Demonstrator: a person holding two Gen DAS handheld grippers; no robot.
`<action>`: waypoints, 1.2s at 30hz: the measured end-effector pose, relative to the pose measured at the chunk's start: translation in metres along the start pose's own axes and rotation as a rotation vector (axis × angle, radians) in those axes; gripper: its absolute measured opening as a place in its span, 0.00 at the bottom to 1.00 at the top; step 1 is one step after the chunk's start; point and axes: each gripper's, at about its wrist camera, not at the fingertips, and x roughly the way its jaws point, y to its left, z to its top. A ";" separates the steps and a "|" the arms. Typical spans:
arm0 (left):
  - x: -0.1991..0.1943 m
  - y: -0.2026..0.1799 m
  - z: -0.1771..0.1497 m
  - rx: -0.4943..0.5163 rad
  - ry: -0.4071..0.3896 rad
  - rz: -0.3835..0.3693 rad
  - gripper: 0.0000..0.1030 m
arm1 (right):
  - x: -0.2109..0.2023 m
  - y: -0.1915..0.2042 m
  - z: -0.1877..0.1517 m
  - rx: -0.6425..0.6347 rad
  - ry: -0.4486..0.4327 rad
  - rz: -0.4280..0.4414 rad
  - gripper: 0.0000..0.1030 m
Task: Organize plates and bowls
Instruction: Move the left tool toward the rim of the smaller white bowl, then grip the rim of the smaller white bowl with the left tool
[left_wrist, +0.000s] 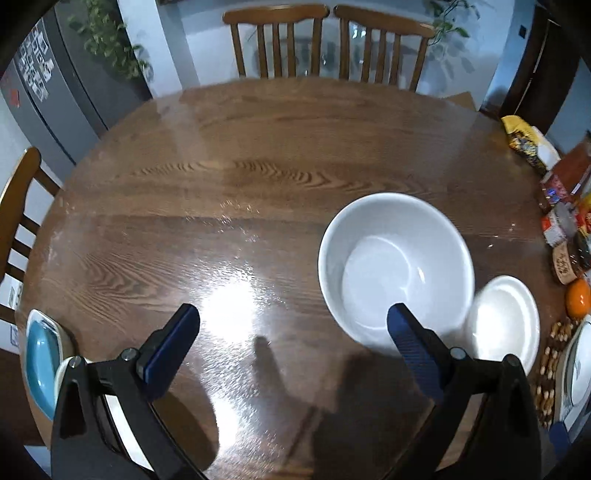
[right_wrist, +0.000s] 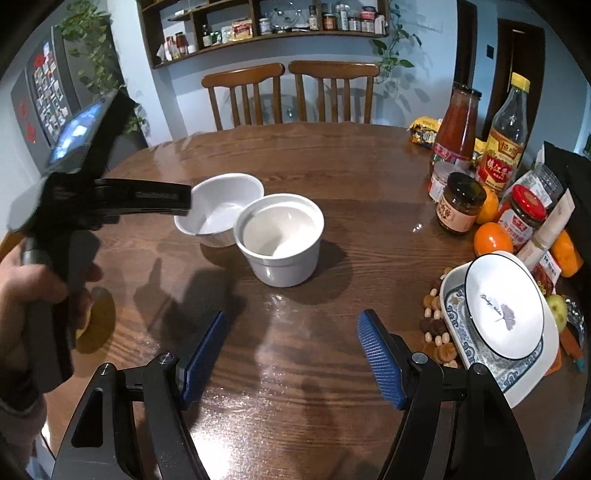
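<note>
Blue-padded fingers (right_wrist: 380, 365) of the right gripper (right_wrist: 290, 360) fill the lower edge of the right wrist view, jaws set wide with only bare tabletop between them

Left gripper (left_wrist: 293, 341): jaws likewise wide apart, nothing clamped. In the left wrist view its right-hand finger (left_wrist: 413, 350) overlaps the near rim of the large white bowl (left_wrist: 395, 266); contact cannot be confirmed. A person's hand (right_wrist: 33, 291) grasps this gripper's black handle at the left of the right wrist view, with the tool's tip at the far bowl's rim

Task items:
- Large white bowl: upright, empty, near the middle of the round wooden table (left_wrist: 240, 155)
- Small white bowl (right_wrist: 280, 240): upright, empty, just beside the large one on its right; their rims are touching or nearly so
- White plate with a dark rim (right_wrist: 504, 306): tilted, resting inside a rectangular blue-patterned dish (right_wrist: 476, 354) at the table's right edge
- Light blue dish (left_wrist: 42, 360): at the table's left edge, partly hidden behind the left gripper body

Other items: sauce bottles (right_wrist: 456, 125), jars (right_wrist: 460, 203), oranges (right_wrist: 493, 240) and loose nuts (right_wrist: 437, 328) crowd the right side. Two wooden chairs (right_wrist: 243, 96) stand at the far side
</note>
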 end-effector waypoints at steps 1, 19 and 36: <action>0.006 0.000 0.001 -0.005 0.013 -0.001 0.97 | 0.002 -0.001 0.000 0.002 0.005 0.000 0.72; 0.019 -0.006 -0.017 0.109 0.085 -0.060 0.15 | 0.013 -0.003 0.000 0.023 0.039 0.006 0.72; -0.020 0.006 -0.125 0.311 0.152 -0.137 0.15 | 0.005 0.009 -0.015 0.024 0.060 0.052 0.72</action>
